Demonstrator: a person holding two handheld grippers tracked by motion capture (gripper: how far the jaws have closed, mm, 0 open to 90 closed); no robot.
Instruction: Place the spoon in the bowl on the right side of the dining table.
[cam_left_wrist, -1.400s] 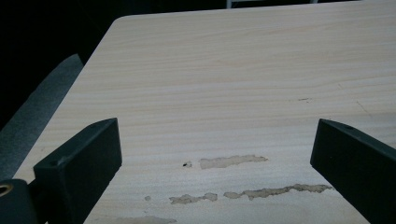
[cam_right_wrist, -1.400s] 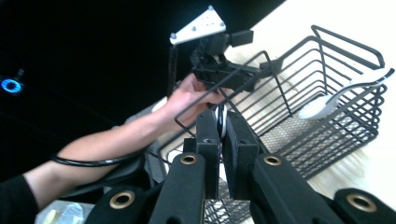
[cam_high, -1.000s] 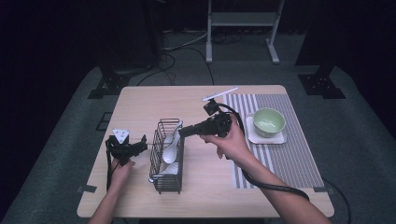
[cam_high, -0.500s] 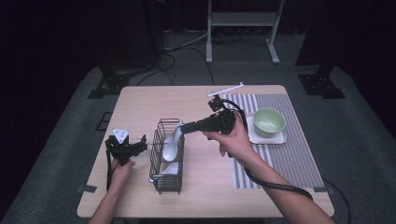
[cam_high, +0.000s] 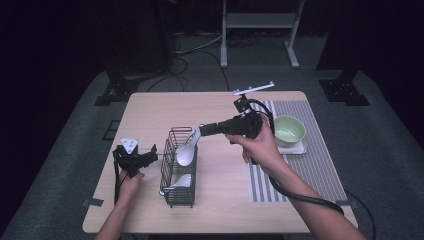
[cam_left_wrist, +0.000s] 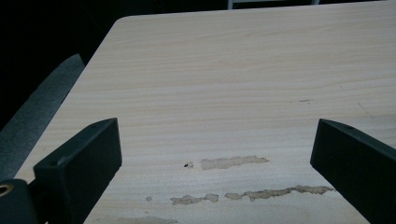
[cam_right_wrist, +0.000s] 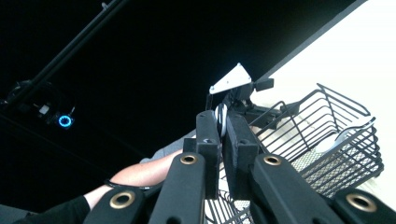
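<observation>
On the left, the left gripper (cam_high: 150, 156) sits low at the table's (cam_high: 150, 107) near edge, matte black, with a grey three-cornered plate on top. Its two blocky jaws stand wide apart with nothing between them, just pale wood grain and a few scuffed patches where the finish has flaked (cam_left_wrist: 233, 162).

Just to its right stands the rack (cam_high: 178, 170), a tall, narrow basket of thin black wire, open at the top. Something white lies low inside it, near the front; it looks like a second spoon, though the wires break it up too much to be sure.

Over the rack's far end hangs the spoon (cam_high: 186, 152), glossy white, deep rounded bowl downward, its handle slanting up into the right gripper (cam_high: 204, 131). That gripper's jaws are pinched tight on the handle, whose thin pale edge shows between the black pads (cam_right_wrist: 221, 120).

Farther right, a striped grey-and-white mat (cam_high: 320, 160) covers the table's end. On it sits a round, smooth, pale green bowl (cam_high: 288, 131) on a flat white square plate (cam_high: 299, 148).
</observation>
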